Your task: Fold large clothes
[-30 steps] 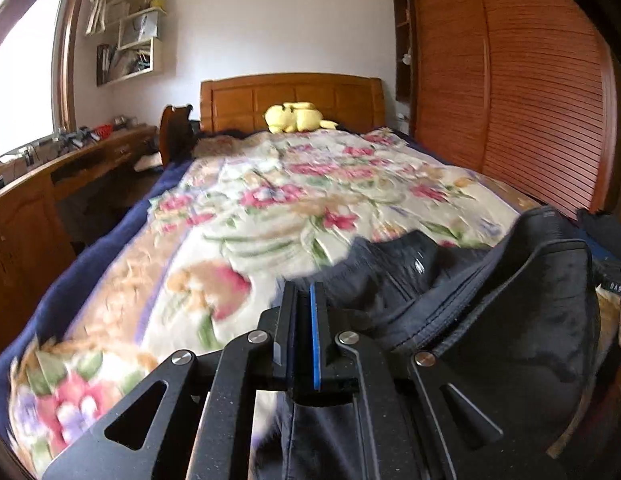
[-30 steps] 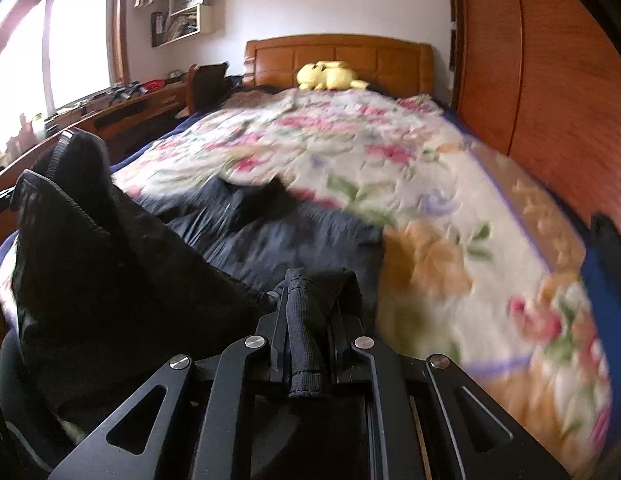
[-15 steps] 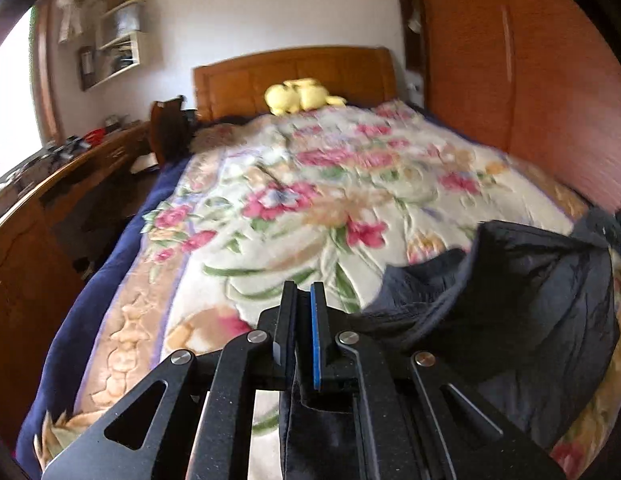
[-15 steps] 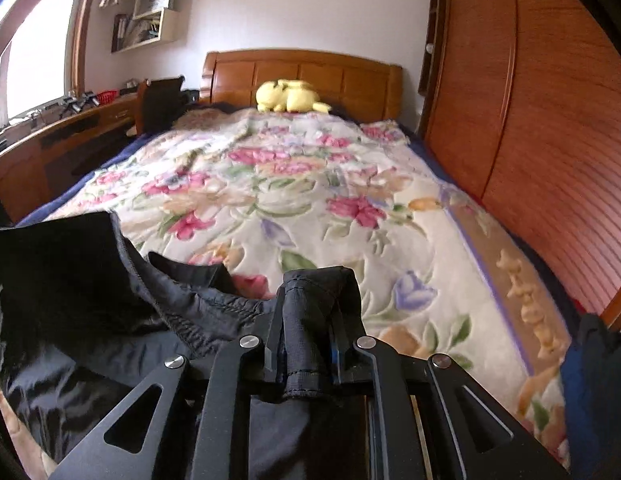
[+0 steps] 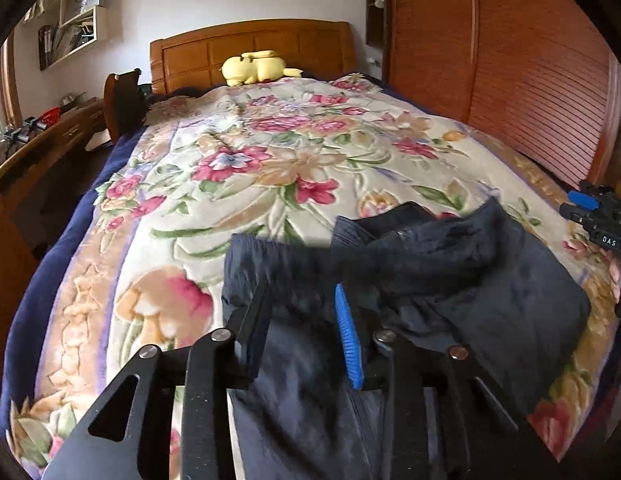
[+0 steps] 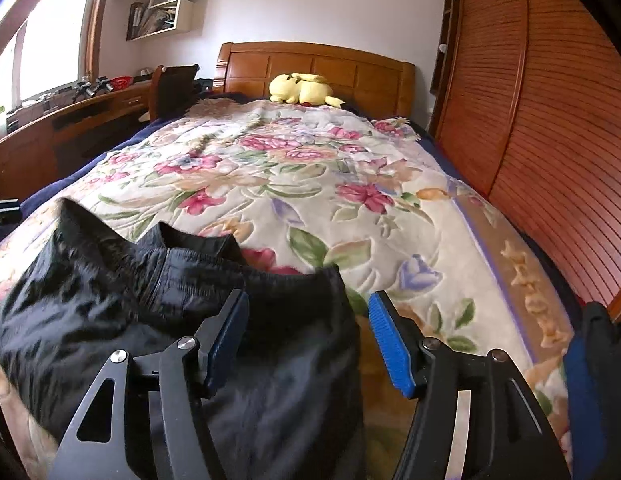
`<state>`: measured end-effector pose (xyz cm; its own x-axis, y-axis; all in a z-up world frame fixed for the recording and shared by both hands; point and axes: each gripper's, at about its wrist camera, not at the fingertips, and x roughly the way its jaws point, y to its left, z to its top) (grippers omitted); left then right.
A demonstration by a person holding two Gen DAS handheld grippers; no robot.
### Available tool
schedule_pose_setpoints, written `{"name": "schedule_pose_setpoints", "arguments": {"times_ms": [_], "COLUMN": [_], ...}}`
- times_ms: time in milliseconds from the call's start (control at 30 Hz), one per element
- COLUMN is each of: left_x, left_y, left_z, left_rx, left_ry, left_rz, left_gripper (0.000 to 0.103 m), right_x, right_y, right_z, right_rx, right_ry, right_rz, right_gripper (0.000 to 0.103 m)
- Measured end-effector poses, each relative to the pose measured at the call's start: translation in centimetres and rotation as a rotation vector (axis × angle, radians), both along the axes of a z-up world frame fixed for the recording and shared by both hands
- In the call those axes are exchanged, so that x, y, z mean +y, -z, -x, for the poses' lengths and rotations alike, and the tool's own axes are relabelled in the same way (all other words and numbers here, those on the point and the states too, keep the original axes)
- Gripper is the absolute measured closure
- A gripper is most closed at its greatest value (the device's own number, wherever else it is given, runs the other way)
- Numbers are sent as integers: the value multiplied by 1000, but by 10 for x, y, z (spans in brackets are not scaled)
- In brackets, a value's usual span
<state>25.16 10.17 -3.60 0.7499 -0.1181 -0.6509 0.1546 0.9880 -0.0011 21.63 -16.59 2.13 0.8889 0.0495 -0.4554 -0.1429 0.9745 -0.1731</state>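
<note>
A dark navy garment (image 5: pixel 450 280) lies folded over on the near end of the floral bedspread (image 5: pixel 270 152); it also shows in the right wrist view (image 6: pixel 122 312). My left gripper (image 5: pixel 302 296) is open just above the garment's near left part, with nothing between its jaws. My right gripper (image 6: pixel 306 304) is open wide over the garment's right edge, empty. The right gripper's body (image 5: pixel 598 216) shows at the far right of the left wrist view.
A yellow plush toy (image 5: pixel 258 68) lies by the wooden headboard (image 5: pixel 250 48). A wooden wardrobe (image 5: pixel 510 64) runs along the bed's right side. A wooden desk (image 6: pixel 50 128) and a chair (image 6: pixel 170 88) stand on the left.
Both grippers were shut on the garment and held it up. They brought it forward and down onto the bed, then opened and let it go. The garment now lies folded.
</note>
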Motion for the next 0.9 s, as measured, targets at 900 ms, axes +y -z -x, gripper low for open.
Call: {"name": "schedule_pose_setpoints", "arguments": {"times_ms": [900], "left_x": [42], "left_y": [109], "left_z": [120], "left_rx": [186], "left_ry": [-55], "left_rz": [25], "left_gripper": [62], "right_x": [-71], "right_y": [100], "right_z": [46], "right_rx": [255], "right_ry": [-29], "right_rz": [-61], "right_gripper": [34]}}
